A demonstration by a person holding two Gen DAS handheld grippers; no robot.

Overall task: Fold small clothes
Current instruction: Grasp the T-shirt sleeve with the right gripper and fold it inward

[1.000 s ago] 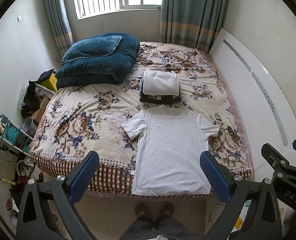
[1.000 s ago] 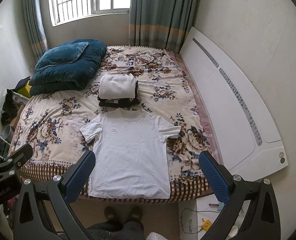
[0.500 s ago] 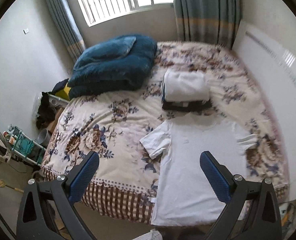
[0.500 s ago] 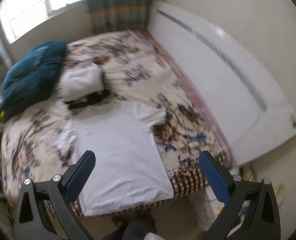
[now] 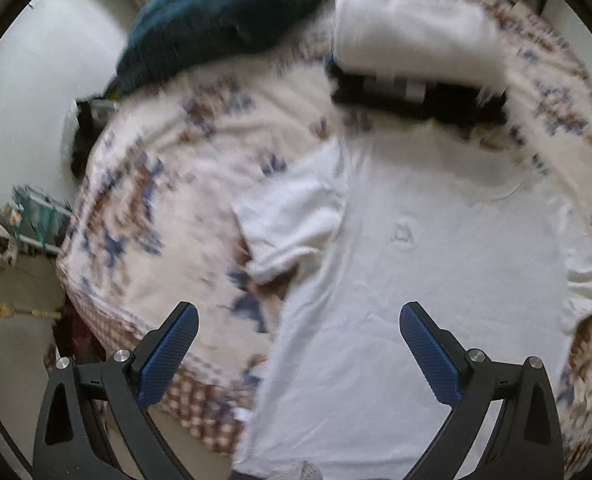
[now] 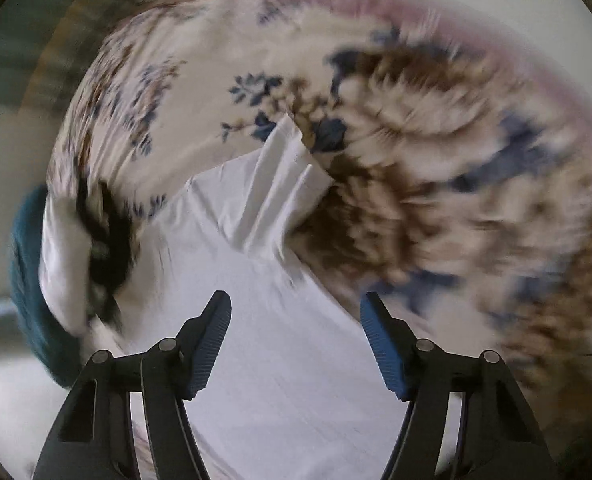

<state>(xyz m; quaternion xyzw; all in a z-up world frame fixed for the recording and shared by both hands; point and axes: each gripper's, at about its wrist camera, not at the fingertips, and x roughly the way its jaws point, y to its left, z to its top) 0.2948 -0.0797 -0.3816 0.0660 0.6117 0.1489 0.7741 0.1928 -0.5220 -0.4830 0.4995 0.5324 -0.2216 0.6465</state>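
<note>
Jaws apart on left gripper point(image 5: 298, 318) and right gripper point(image 6: 295, 306), both over white T-shirt point(image 5: 416, 280)

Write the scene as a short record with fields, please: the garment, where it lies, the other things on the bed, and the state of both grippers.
garment: white T-shirt, spread flat, front up, unfolded
surface: floral bedspread
left sleeve: lying out to the side
right sleeve: creased
behind the collar: stack of folded clothes, white on top, dark below
also on the bed: blue quilt
left gripper: open, holds nothing
right gripper: open, holds nothing
image quality: both views blurred
</note>
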